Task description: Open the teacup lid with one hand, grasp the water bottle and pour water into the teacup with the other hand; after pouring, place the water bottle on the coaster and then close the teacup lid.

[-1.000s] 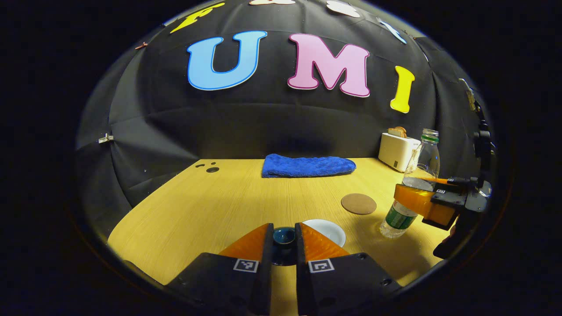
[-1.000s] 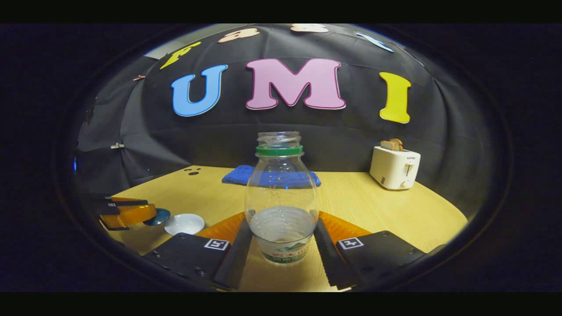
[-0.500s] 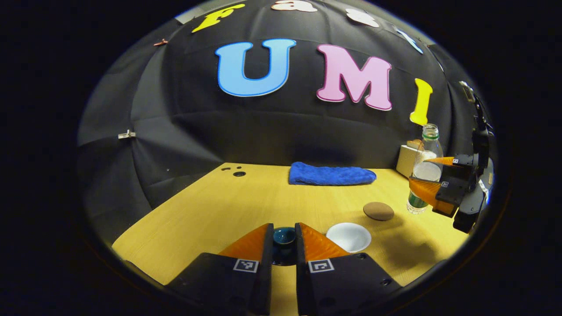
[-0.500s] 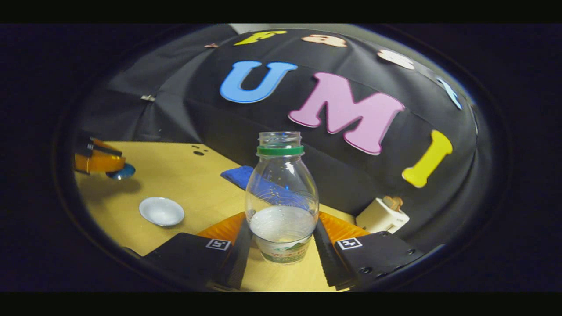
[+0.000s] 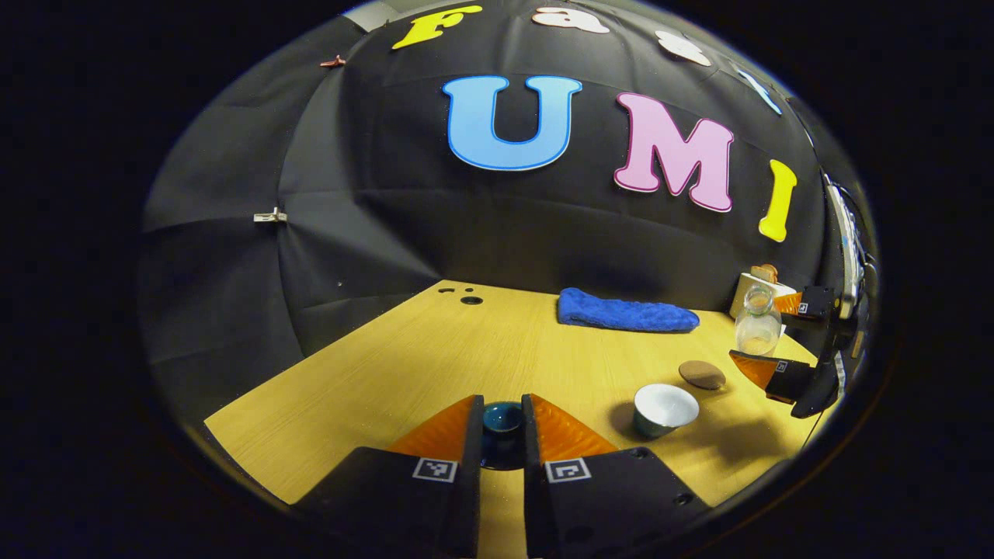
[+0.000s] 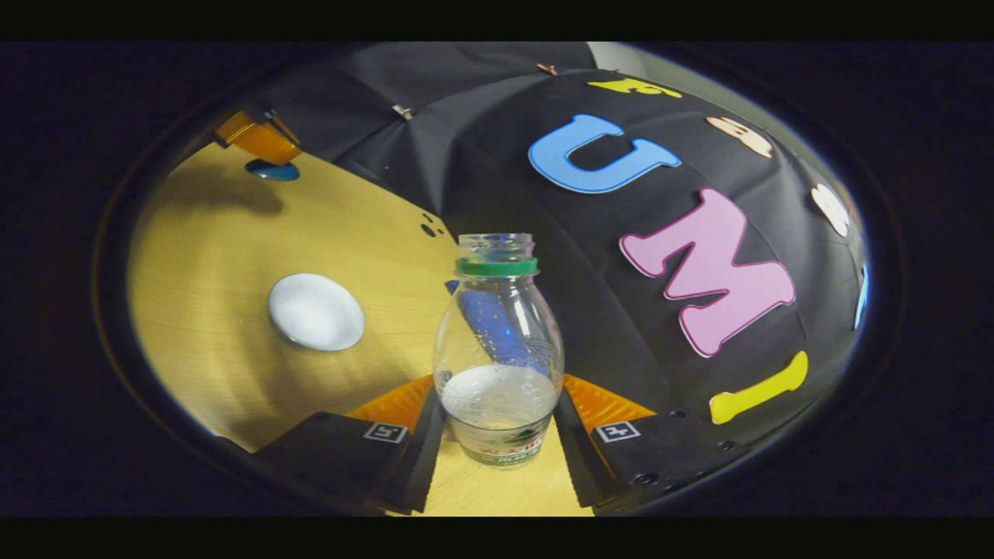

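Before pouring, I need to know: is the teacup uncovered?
Uncovered. The teacup shows its bare white inside, and the left tool holds the lid away.

Ahead of our left fingers (image 5: 543, 423) the table (image 5: 435, 357) lies open (teacup (image 5: 665, 409) stands right of them).

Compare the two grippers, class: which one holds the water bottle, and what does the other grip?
The right gripper holds the water bottle, uncapped and part full. The left gripper is shut on the dark teacup lid, away from the open teacup.
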A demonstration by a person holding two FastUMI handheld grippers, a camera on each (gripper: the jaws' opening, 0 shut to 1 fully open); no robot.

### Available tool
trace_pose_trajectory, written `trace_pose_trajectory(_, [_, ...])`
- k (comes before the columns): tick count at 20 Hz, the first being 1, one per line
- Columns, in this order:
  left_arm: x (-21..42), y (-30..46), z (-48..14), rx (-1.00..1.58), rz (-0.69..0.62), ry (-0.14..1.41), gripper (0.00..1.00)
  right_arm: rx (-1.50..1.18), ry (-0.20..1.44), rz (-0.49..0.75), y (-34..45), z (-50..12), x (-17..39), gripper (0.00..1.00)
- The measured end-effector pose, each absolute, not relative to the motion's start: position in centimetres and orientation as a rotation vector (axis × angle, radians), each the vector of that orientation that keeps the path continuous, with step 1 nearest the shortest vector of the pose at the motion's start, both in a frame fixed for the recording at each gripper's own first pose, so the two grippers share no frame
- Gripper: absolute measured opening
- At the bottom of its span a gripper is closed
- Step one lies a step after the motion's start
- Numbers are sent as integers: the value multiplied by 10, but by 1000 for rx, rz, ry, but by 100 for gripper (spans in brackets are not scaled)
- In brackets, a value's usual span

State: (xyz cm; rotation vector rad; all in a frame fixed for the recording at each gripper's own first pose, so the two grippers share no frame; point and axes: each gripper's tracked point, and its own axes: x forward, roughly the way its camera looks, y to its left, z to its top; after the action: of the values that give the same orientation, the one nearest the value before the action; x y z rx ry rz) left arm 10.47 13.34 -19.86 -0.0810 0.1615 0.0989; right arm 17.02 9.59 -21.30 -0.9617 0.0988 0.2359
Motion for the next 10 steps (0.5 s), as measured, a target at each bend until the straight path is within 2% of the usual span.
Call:
trace_pose_trajectory(3, [98, 139, -205, -89, 109, 170, 27, -1014, 127, 238, 96, -227, 175, 72])
trace_pose_trajectory(4, [97, 139, -206, -92, 110, 171, 23, -1035, 131, 239, 96, -230, 179, 72])
trace_pose_trajectory(5, [97, 139, -208, -95, 110, 172, 27, -1062, 130, 244, 97, -233, 181, 72])
trace_pose_trajectory(7, [97, 139, -211, -102, 109, 175, 23, -1125, 128, 252, 96, -239, 184, 72])
trace_pose_trajectory(8, [97, 138, -213, -107, 107, 178, 27, -1149, 130, 262, 97, -243, 184, 72])
trace_pose_trajectory(10, [99, 135, -217, -112, 104, 179, 27, -1179, 135, 277, 97, -248, 187, 72])
